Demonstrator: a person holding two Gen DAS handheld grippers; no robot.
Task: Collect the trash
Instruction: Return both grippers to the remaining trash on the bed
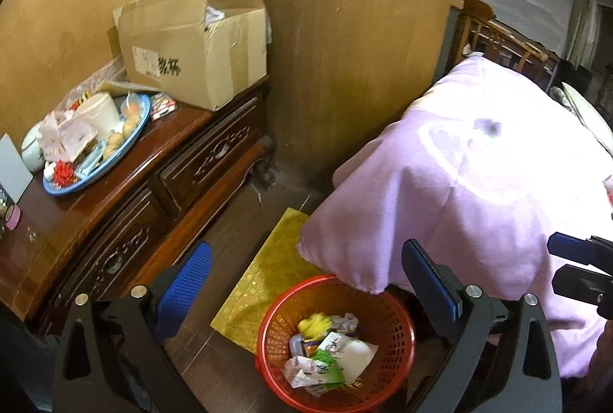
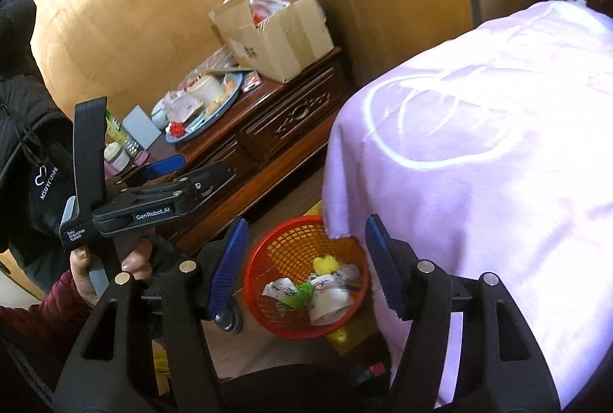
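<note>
A red mesh basket point(image 1: 398, 332) stands on the floor, holding crumpled wrappers, a white paper cup point(image 1: 354, 355) and a yellow scrap; it also shows in the right wrist view point(image 2: 268, 248). My left gripper point(image 1: 306, 282) is open and empty above the basket. My right gripper point(image 2: 304, 259) is open and empty, also above the basket. The left gripper's body point(image 2: 153, 198) shows in the right wrist view, held by a hand.
A dark wooden dresser point(image 1: 126, 206) on the left carries a blue plate point(image 1: 132, 141) of snacks and wrappers and an open cardboard box point(image 1: 199, 45). A pink cloth-covered table point(image 1: 479, 183) overhangs the basket. A yellow mat point(image 1: 264, 267) lies on the floor.
</note>
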